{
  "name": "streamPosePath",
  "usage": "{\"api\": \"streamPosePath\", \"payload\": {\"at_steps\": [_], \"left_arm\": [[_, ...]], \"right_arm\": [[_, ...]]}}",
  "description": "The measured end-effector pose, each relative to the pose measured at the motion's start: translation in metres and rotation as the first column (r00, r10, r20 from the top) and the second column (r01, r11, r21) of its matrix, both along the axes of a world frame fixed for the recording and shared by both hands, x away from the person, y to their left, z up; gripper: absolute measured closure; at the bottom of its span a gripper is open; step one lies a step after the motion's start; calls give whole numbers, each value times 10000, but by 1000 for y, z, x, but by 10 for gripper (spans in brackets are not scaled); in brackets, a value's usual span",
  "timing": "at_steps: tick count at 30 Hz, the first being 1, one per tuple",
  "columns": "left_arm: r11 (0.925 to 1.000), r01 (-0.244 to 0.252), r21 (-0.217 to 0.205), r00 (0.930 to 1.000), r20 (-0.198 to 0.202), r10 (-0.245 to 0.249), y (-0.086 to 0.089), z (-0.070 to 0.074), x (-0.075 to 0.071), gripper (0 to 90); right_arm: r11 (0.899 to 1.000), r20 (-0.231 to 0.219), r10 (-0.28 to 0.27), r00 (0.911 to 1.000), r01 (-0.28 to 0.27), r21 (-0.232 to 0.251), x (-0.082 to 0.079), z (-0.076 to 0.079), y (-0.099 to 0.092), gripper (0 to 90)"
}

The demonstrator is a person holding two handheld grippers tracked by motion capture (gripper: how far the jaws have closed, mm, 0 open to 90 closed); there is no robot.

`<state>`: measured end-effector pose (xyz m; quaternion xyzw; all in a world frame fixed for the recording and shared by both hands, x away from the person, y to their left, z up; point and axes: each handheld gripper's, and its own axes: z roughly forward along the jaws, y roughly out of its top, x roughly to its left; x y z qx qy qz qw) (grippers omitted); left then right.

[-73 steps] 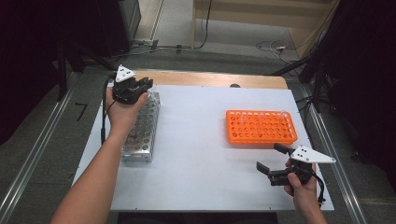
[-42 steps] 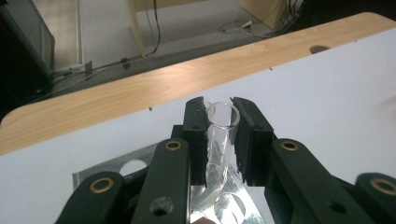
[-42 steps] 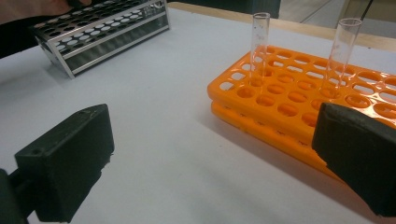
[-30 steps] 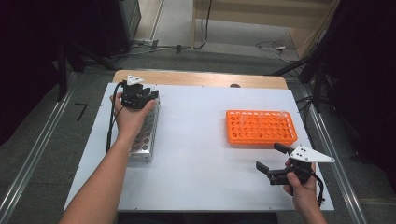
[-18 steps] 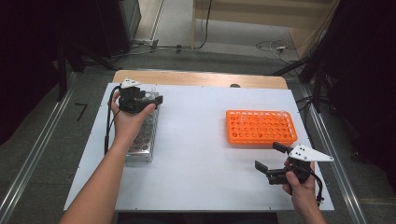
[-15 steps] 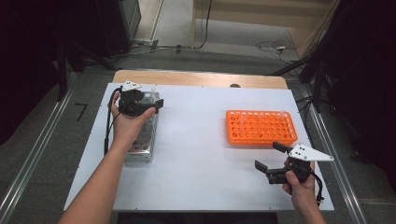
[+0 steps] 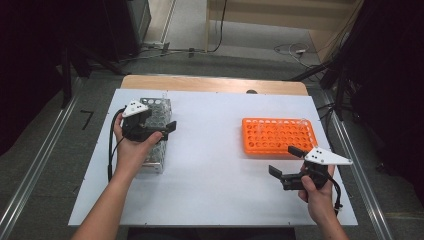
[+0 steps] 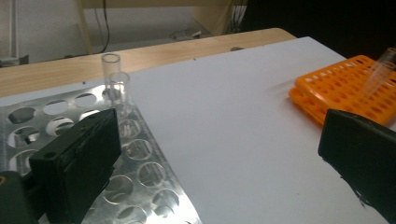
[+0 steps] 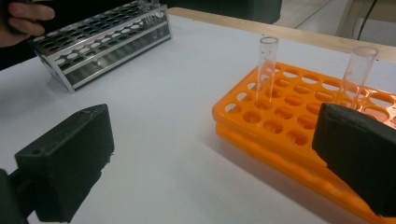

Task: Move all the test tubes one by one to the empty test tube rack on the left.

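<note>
A metal tube rack (image 7: 159,107) stands at the left of the white board, with two clear tubes (image 8: 112,70) at its far corner. My left gripper (image 7: 167,132) hovers over the rack's middle and points right. Its jaws have just been opening and now stand wide with nothing between them (image 8: 215,163). An orange tube rack (image 7: 278,136) lies at the right and holds two upright clear tubes (image 9: 267,65). My right gripper (image 7: 284,161) is held just in front of the orange rack (image 9: 289,116), open and empty.
The white board (image 7: 210,165) lies on a wooden table whose bare strip (image 7: 215,84) runs along the far edge. Dark equipment and cables stand on the floor beyond. A metal rail (image 7: 30,180) runs along the left side.
The left hand drew back from the far end of the metal rack toward the person, swung to point right, and its jaws opened. The right hand stayed put.
</note>
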<state>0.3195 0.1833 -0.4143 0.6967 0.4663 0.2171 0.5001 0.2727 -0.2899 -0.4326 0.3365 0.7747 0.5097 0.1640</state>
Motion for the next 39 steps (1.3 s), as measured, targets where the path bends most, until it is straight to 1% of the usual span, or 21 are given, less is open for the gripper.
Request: {"api": "streamPosePath", "payload": {"at_steps": [4,6,7,10,12,15,17,18,19,21,24,25,26,28,29,30,32,34,36,38,39], "left_arm": [[9998,208,0,9995,248,-208,-6,0,-17,0],[9995,299,-90,9988,389,-296,-8,0,-24,0],[9991,397,-116,9985,386,-393,-8,-1,-27,0],[9987,441,-239,9984,374,-432,-8,-4,-36,0],[9988,420,-235,9984,391,-411,-7,-6,-41,0],[9985,432,-339,9982,426,-418,-6,-10,-49,0],[9980,496,-403,9980,422,-479,-5,-11,-52,0],[9981,499,-352,9979,433,-484,-5,-12,-53,0],[9979,502,-412,9979,431,-484,-3,-12,-54,0],[9965,527,-644,9979,418,-501,-1,-13,-56,0],[9965,544,-640,9978,406,-519,1,-14,-59,0],[9963,547,-669,9979,390,-522,1,-14,-60,0],[9957,577,-718,9978,382,-551,0,-15,-61,0],[9953,688,-679,9970,398,-662,-2,-16,-62,0],[9951,745,-647,9966,403,-720,-3,-16,-63,0],[9949,794,-629,9961,424,-768,-4,-16,-63,0],[9941,858,-671,9957,420,-831,-6,-15,-65,0],[9932,917,-715,9951,423,-888,-8,-15,-66,0],[9921,983,-779,9945,431,-952,-9,-16,-66,0],[9913,1072,-764,9937,413,-1042,-11,-17,-66,0],[9914,1073,-749,9937,408,-1044,-12,-18,-66,0]], "right_arm": [[10000,1,7,10000,-7,29,8,4,6,0],[9999,-23,81,10000,-81,60,12,6,9,0],[10000,-27,63,10000,-62,73,14,7,11,0],[9999,-5,-36,10000,36,162,19,10,13,0],[9998,5,-76,10000,76,186,24,11,15,0],[9999,-7,-35,10000,35,158,33,11,18,0],[9998,46,-167,9998,167,60,38,10,22,31],[9998,11,-201,9998,201,67,41,9,24,31],[9997,-89,-159,9998,161,173,44,8,26,32],[9996,-242,-150,9996,155,226,51,5,30,40],[9996,-587,-52,9983,69,285,61,-1,36,64],[9997,-712,-77,9974,92,213,64,-3,37,83],[9999,-745,-145,9971,152,78,68,-6,39,103],[9990,-979,-441,9942,429,-135,74,-12,42,140],[9983,-1035,-569,9930,556,-158,77,-15,43,170],[9974,-1095,-710,9914,697,-158,81,-17,44,221],[9933,-1119,-1145,9871,1123,-256,87,-22,45,328],[9911,-1198,-1329,9839,1313,-207,91,-27,45,424],[9881,-1208,-1523,9809,1484,-409,92,-31,47,483],[9854,-1183,-1663,9790,1604,-577,92,-35,48,519],[9835,-1081,-1741,9788,1674,-685,92,-36,48,537]]}}
